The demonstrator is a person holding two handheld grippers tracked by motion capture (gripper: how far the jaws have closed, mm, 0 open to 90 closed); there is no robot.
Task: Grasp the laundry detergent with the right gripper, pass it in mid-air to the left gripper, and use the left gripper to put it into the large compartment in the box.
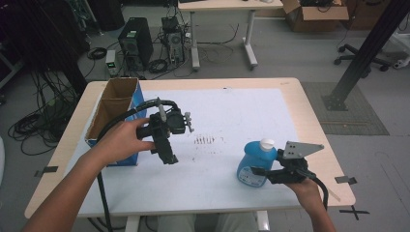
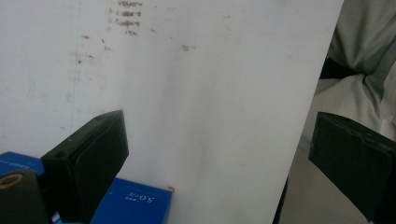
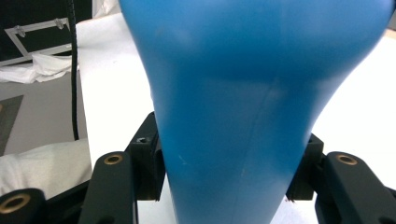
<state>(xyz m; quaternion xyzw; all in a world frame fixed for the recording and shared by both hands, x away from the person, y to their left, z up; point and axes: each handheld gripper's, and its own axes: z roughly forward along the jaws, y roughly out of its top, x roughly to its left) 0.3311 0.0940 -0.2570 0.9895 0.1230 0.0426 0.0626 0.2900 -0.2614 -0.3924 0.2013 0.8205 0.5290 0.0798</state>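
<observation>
- I hold two grippers: my left gripper (image 1: 170, 145) and my right gripper (image 1: 263, 171).
- One blue bottle (image 1: 255, 163) stands on my table (image 1: 309, 121).
- One open cardboard box (image 1: 113, 113).
- One white sheet (image 1: 241, 116).

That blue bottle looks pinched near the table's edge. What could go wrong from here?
The right hand-held gripper clamps the blue bottle on its smooth, tapering body, so it might slip or tilt when lifted. It stands near the table edge, so a slip could send it off. Squeezing might also dent the plastic.
</observation>
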